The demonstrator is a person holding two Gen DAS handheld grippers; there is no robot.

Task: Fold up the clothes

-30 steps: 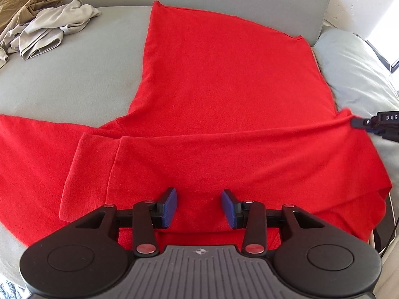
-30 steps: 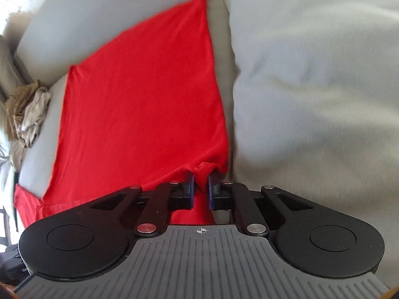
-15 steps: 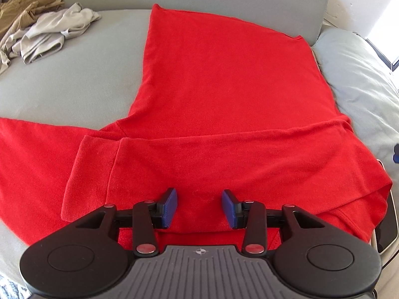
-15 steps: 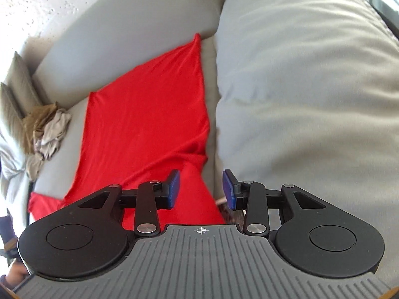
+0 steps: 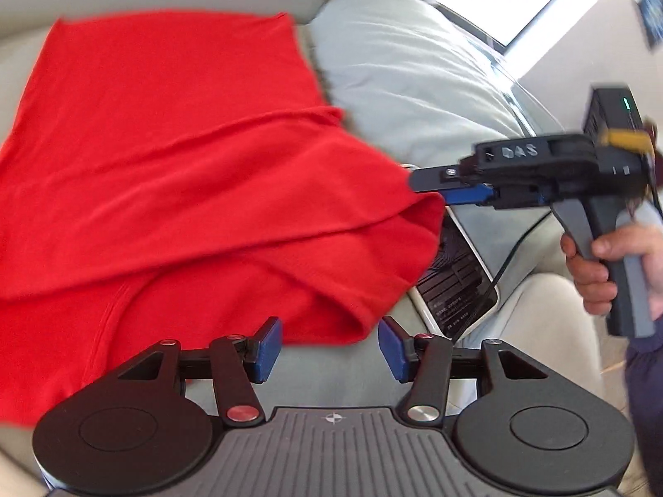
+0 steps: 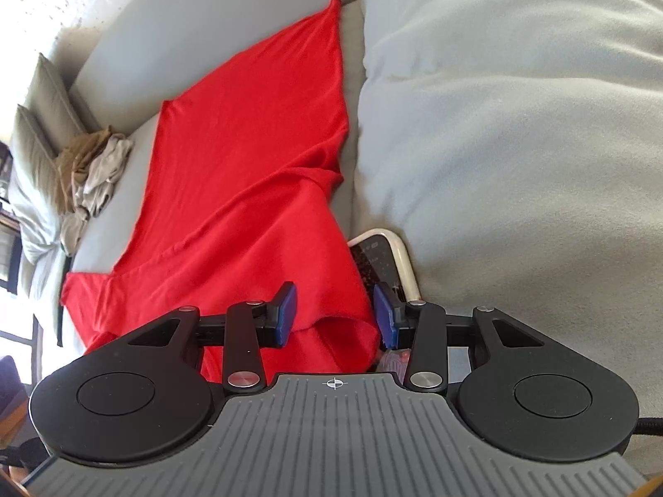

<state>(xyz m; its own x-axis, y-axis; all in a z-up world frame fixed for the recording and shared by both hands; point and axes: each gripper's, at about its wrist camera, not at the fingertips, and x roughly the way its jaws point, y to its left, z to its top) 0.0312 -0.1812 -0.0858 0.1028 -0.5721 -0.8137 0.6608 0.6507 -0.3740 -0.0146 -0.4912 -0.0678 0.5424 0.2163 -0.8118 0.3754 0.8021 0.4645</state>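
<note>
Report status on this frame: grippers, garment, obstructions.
Left gripper open, empty, at hem. Right gripper open, fingers straddling red shirt edge. Shirt spread on sofa, sleeve folded across. Tablet partly under shirt's right edge.

It was a home living room: a grey sofa (image 6: 215, 37) with cushions (image 6: 41, 95), loose clothes (image 6: 91, 170) heaped on it, and a sunlit window (image 5: 509, 0).

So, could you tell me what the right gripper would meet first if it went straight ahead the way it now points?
Most likely the red garment: its folded edge already lies between the open jaws of the right gripper. A phone lies just right of that line, though depth is hard to judge.
</note>
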